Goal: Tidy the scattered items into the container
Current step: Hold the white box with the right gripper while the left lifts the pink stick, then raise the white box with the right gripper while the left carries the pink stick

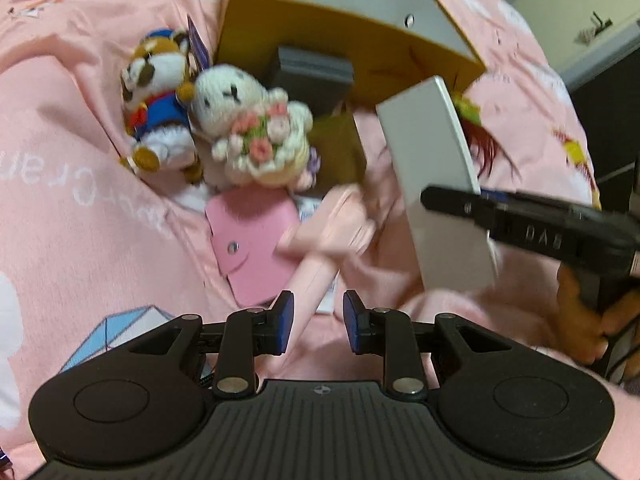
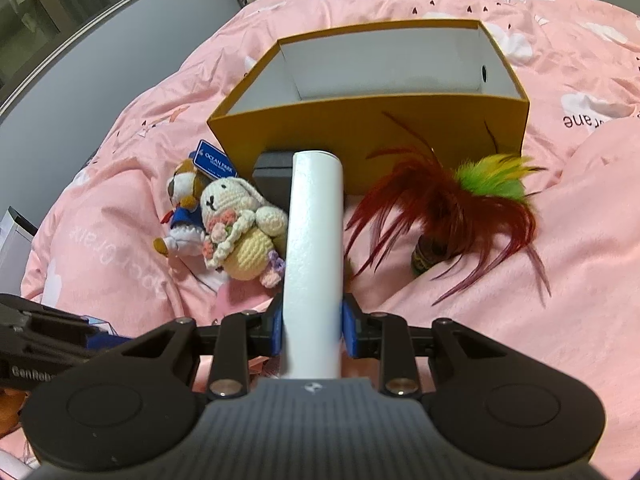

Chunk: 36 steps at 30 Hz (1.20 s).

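- transfer of the flat white rectangular box [image 2: 314, 248] into the open mustard-yellow cardboard container [image 2: 372, 128] looks like the step in hand; the right hand-held gripper [image 2: 313, 330] has its blue pads clamped on the box's two long sides, near its rear end.
- doing it well means lifting the box's front edge above the container's near wall before going forward, because that wall stands between the box and the white interior.
- a level box matters: with so much of it sticking out ahead of the pads, it could probably swing or slip if tipped.
- release should come only once the box is over the container's floor, away from the red and green feather toy [image 2: 452, 208] lying just beside the wall.
- right hand-held gripper points straight at the container, raised over the pink bedspread [image 2: 580, 240].
- left hand-held gripper [image 1: 318, 322] sits low over the bed, jaws part open and holding nothing, a pale pink slim object [image 1: 320, 248] lying between and ahead of them; blur hides what it is.
- crocheted white rabbit doll [image 1: 248, 120] and brown-and-white plush animal in blue [image 1: 156, 100] are on the bed, touching each other, outside the container.
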Tool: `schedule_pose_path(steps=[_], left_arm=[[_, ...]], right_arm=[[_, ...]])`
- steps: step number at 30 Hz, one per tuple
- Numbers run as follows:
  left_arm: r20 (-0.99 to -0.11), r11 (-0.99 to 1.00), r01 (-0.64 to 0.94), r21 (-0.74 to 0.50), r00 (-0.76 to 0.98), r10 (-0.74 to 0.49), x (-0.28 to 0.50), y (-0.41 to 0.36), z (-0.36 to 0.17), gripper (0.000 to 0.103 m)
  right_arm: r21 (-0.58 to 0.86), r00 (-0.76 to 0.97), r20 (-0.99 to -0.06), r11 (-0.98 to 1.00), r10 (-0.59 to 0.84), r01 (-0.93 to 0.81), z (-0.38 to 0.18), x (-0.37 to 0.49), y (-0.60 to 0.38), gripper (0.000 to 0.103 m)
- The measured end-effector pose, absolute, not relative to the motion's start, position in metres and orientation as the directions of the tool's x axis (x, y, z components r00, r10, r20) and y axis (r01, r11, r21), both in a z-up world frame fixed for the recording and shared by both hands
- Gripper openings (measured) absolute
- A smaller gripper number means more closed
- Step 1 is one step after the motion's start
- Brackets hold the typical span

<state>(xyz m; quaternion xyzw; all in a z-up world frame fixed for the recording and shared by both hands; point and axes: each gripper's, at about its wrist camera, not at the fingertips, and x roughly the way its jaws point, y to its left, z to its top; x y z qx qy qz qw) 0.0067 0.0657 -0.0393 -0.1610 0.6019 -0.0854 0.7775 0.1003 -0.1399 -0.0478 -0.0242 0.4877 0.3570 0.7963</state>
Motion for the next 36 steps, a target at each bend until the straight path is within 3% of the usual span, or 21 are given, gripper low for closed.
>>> schedule_pose_path(steps=[2,4,6,16,21,25,32,34,36], left_arm=[[-0.911,0.934,-0.06,-0.352,0.251,-0.327,0.007,0.065,-0.042,0.036],[-0.916,0.941,-0.051,-0.335,0.25,-0.313,0.009,0.063,-0.043,0.053],[-0.922,0.95,-0.035,-0.311,0.251,-0.293,0.014,0.061,-0.045,0.059],[-0.94,0.958,0.154,-0.241,0.208,-0.269,0.045,0.033,-0.068,0.063],[-0.936,0.947,0.235,-0.22,0.222,-0.273,0.051,0.018,-0.076,0.06],[-0.931,0.935,0.27,-0.23,0.219,-0.292,0.054,0.012,-0.083,0.05],[-0.932,0.931,0.282,-0.23,0.211,-0.294,0.061,0.005,-0.095,0.048],[-0.939,0.932,0.288,-0.219,0.197,-0.282,0.062,0.001,-0.098,0.035],[-0.946,0.931,0.293,-0.218,0.171,-0.275,0.063,-0.002,-0.104,0.032]], right_arm=[[0.312,0.264,-0.797,0.744,0.543,-0.591,-0.049,0.101,-0.139,0.031],[0.312,0.26,-0.798,0.743,0.543,-0.593,-0.049,0.101,-0.139,0.031],[0.311,0.26,-0.799,0.743,0.543,-0.593,-0.05,0.101,-0.139,0.031],[0.316,0.272,-0.807,0.773,0.524,-0.55,-0.054,0.11,-0.149,0.032],[0.325,0.264,-0.811,0.778,0.522,-0.538,-0.058,0.113,-0.151,0.032],[0.332,0.256,-0.817,0.784,0.517,-0.524,-0.063,0.117,-0.153,0.032],[0.347,0.241,-0.821,0.787,0.518,-0.51,-0.069,0.122,-0.154,0.032],[0.35,0.238,-0.821,0.788,0.519,-0.507,-0.071,0.123,-0.154,0.032],[0.354,0.236,-0.821,0.788,0.52,-0.503,-0.072,0.123,-0.155,0.032]])
